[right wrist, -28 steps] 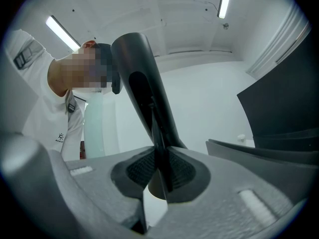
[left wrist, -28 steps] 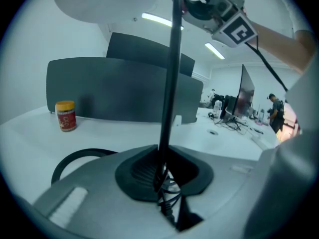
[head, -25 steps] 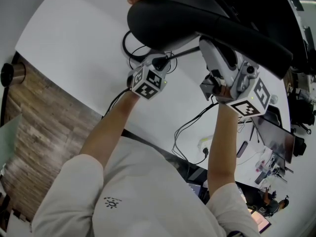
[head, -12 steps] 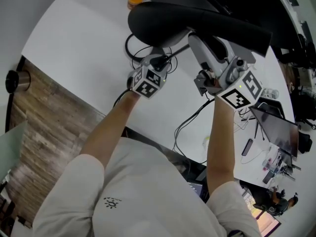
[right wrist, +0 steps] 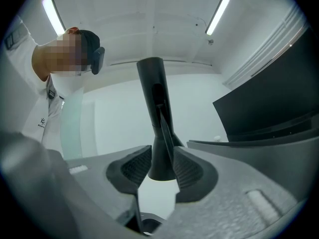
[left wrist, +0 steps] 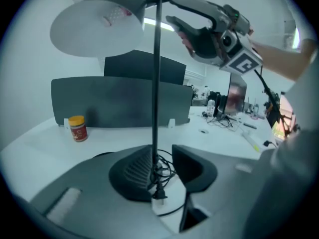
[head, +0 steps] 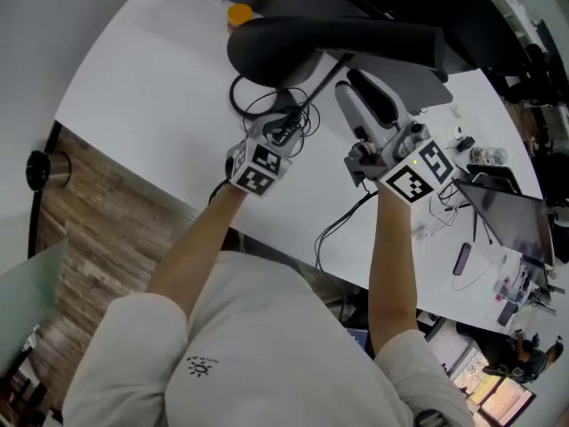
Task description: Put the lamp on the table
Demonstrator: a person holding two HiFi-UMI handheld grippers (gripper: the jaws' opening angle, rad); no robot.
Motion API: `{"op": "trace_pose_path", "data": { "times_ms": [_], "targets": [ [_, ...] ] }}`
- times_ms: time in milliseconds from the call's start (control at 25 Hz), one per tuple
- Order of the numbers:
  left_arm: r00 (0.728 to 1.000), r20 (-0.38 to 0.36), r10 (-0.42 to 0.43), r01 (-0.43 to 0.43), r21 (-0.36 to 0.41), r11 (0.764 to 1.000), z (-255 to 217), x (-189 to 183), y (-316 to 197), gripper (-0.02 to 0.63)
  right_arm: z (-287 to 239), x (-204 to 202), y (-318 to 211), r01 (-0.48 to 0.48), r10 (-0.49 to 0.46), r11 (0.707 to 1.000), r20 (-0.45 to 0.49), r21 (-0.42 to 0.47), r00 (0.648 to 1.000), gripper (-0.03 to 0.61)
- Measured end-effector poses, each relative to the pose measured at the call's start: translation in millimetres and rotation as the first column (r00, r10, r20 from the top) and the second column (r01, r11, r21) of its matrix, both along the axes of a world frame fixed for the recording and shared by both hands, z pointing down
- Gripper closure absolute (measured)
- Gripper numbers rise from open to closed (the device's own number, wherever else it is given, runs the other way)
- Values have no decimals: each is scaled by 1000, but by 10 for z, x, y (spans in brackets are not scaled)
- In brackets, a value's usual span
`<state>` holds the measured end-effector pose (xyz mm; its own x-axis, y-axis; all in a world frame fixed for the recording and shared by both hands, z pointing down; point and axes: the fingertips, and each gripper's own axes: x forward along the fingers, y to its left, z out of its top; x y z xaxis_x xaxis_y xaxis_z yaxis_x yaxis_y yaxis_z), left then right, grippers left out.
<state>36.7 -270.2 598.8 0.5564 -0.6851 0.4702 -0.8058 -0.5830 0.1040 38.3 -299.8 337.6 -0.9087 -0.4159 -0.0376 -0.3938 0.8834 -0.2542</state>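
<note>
A black lamp stands on the white table (head: 151, 87), its wide shade (head: 271, 47) over the foot and its arm (head: 382, 38) reaching right. In the left gripper view the thin pole (left wrist: 155, 83) rises just ahead of my left gripper (left wrist: 162, 166), with a coiled cable and plug (left wrist: 158, 183) at its bottom. My left gripper (head: 280, 130) is open and its jaws have just been opening; nothing is pinched. My right gripper (head: 356, 96) is up at the lamp's arm (right wrist: 157, 118), which shows between its pads (right wrist: 192, 171). Its jaws have just been opening and stand open.
An orange-lidded jar (head: 240, 13) stands beyond the lamp in front of a dark divider panel (left wrist: 119, 101). Cables, a laptop (head: 507, 229) and small items crowd the table's right side. Wooden floor (head: 80, 229) lies past the table's left edge.
The left gripper has drawn back and up from the lamp's foot. The right gripper has shifted left along the lamp's arm. The lamp stays on the table.
</note>
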Motion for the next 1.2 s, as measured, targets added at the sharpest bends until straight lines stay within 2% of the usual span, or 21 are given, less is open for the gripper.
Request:
{"op": "trace_pose_path", "data": {
  "times_ms": [200,360,520,840,920,1120,1200],
  "targets": [
    [1000,4,7,-7,35,999,-284,-55,186,504,76,137,228,-52,55,997,51,-50,997,445],
    [999,23,46,-48,97,994,-701,-113,322,517,123,242,422,-116,121,990,73,-76,990,446],
    [998,29,60,-63,124,990,-937,-216,458,532,149,271,636,-132,140,987,88,-88,986,446],
    [995,42,92,-98,150,984,-1288,-376,723,573,182,214,1140,-108,108,993,10,-41,994,457],
    [994,38,98,-103,175,979,-1411,-422,782,592,178,218,1245,-114,114,993,-3,-24,994,512],
    [994,38,99,-105,216,971,-1639,-551,924,609,193,268,1392,-127,127,992,2,-23,992,522],
    [996,30,89,-93,221,971,-1699,-595,965,618,220,298,1424,-132,132,991,-7,-24,991,545]
  ]
}}
